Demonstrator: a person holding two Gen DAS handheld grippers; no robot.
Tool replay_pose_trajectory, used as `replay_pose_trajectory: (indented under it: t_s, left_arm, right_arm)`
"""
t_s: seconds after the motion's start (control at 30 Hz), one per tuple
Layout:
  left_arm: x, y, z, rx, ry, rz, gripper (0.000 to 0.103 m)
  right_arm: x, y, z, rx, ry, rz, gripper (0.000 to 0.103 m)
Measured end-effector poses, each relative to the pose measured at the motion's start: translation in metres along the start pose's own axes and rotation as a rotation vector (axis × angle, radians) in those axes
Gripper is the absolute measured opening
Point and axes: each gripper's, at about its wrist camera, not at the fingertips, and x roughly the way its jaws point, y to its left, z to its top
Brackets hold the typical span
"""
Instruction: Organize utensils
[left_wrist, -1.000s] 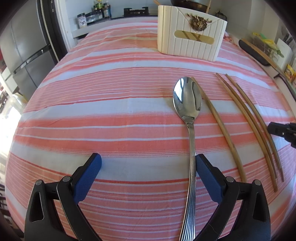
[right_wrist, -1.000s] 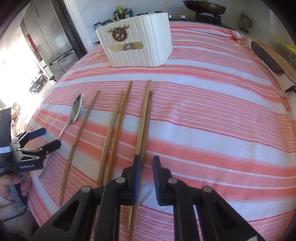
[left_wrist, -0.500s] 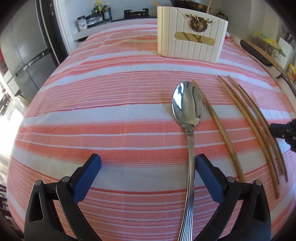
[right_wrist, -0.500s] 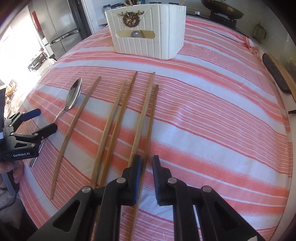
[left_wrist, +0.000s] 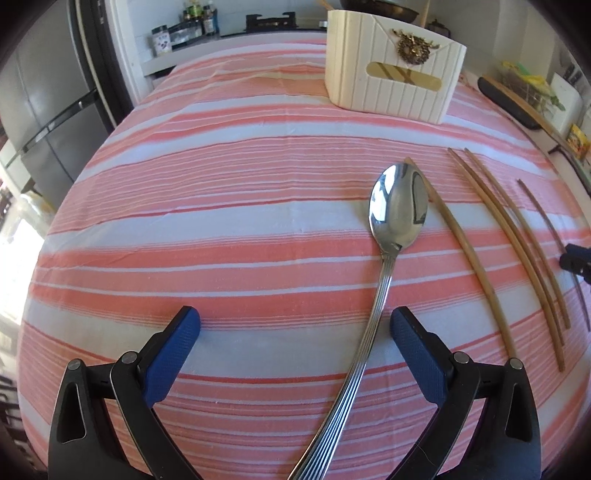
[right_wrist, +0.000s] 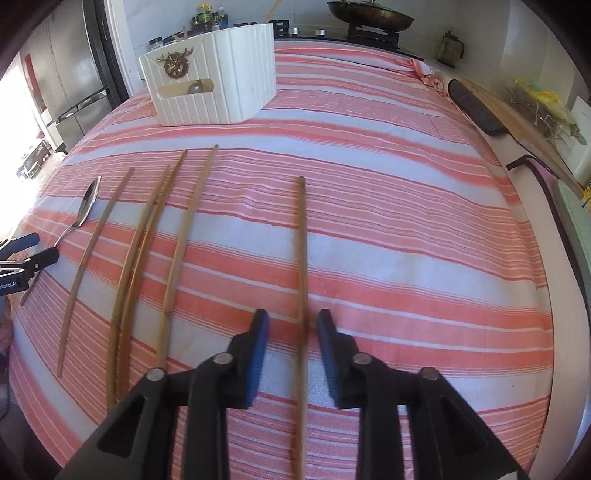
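A steel spoon (left_wrist: 399, 206) lies on the striped cloth, and its handle runs between the fingers of my open left gripper (left_wrist: 295, 321), close to the right finger. My right gripper (right_wrist: 292, 325) is opening, with one wooden chopstick (right_wrist: 303, 236) lying between its pads, which stand apart from it. Three more chopsticks (right_wrist: 144, 243) and a single one (right_wrist: 96, 247) lie in a row to its left, next to the spoon (right_wrist: 86, 206). The white utensil holder (right_wrist: 221, 85) stands at the far side.
A dark board (right_wrist: 476, 107) and a wooden paddle lie along the counter at the right table edge. A wok (right_wrist: 369, 14) sits on the stove behind the table. A fridge (left_wrist: 44, 110) stands at the left. The left gripper (right_wrist: 33, 247) shows at the left edge of the right wrist view.
My right gripper carried one chopstick to the right, away from its neighbour, and its jaws have spread apart around it. The left gripper and the spoon have stayed put.
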Motion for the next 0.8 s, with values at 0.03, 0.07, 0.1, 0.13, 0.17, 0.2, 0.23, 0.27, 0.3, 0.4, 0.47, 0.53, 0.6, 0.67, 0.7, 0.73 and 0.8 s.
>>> replay_pose_trajectory:
  t_s: [0.03, 0.07, 0.1, 0.13, 0.17, 0.2, 0.23, 0.27, 0.3, 0.4, 0.47, 0.53, 0.6, 0.67, 0.7, 0.73, 0.8]
  left_arm:
    - [-0.0002, -0.0016, 0.0002, 0.025, -0.001, -0.012, 0.102]
    - [-0.0005, -0.003, 0.0007, 0.047, -0.001, -0.022, 0.102]
    - [-0.0003, -0.0034, 0.0015, 0.065, -0.004, -0.03, 0.102]
    - [-0.0002, -0.0033, 0.0019, 0.077, -0.006, -0.038, 0.102]
    - [0.0003, -0.0034, 0.0028, 0.086, -0.009, -0.046, 0.102]
    - [0.0007, -0.0032, 0.0034, 0.094, -0.016, -0.052, 0.102]
    - [0.0011, -0.0031, 0.0035, 0.098, -0.024, -0.056, 0.102]
    - [0.0013, -0.0029, 0.0031, 0.098, -0.034, -0.058, 0.102]
    - [0.0014, -0.003, 0.0028, 0.098, -0.043, -0.055, 0.103]
    - [0.0016, -0.0025, 0.0024, 0.093, -0.045, -0.058, 0.103]
    - [0.0028, -0.0018, 0.0035, 0.097, -0.038, -0.064, 0.103]
    - [0.0032, -0.0009, 0.0039, 0.102, -0.033, -0.071, 0.103]
    - [0.0031, -0.0003, 0.0036, 0.108, -0.028, -0.076, 0.103]
    - [0.0032, -0.0002, 0.0036, 0.111, -0.026, -0.076, 0.103]
    - [0.0032, -0.0002, 0.0035, 0.113, -0.025, -0.076, 0.103]
    - [0.0031, -0.0002, 0.0033, 0.115, -0.026, -0.076, 0.103]
    - [0.0025, -0.0003, 0.0023, 0.116, -0.028, -0.074, 0.103]
  right_arm:
    - [0.0004, 0.002, -0.0006, -0.012, 0.002, 0.003, 0.048]
    - [0.0011, 0.0055, -0.0009, -0.027, 0.002, -0.001, 0.049]
    - [0.0018, 0.0079, -0.0012, -0.042, -0.003, -0.008, 0.05]
    - [0.0024, 0.0081, -0.0017, -0.05, -0.011, -0.01, 0.051]
    - [0.0034, 0.0074, -0.0012, -0.049, -0.02, -0.005, 0.051]
    - [0.0039, 0.0064, -0.0014, -0.042, -0.029, 0.002, 0.053]
    - [0.0041, 0.005, -0.002, -0.038, -0.038, 0.007, 0.055]
    - [0.0047, 0.005, -0.0023, -0.045, -0.048, 0.007, 0.056]
    - [0.0051, 0.0054, -0.0028, -0.054, -0.058, 0.004, 0.058]
    - [0.0048, 0.0044, -0.0043, -0.051, -0.076, 0.011, 0.058]
    - [0.0049, 0.0051, -0.005, -0.05, -0.083, 0.01, 0.059]
    - [0.0047, 0.0058, -0.0056, -0.044, -0.084, 0.008, 0.059]
    - [0.0045, 0.0062, -0.0062, -0.042, -0.082, 0.004, 0.059]
    - [0.0041, 0.0064, -0.0065, -0.039, -0.078, 0.001, 0.059]
    - [0.0042, 0.0063, -0.0061, -0.039, -0.075, 0.0, 0.059]
    - [0.0042, 0.006, -0.0056, -0.039, -0.072, 0.0, 0.059]
    - [0.0045, 0.0059, -0.0045, -0.038, -0.066, -0.001, 0.059]
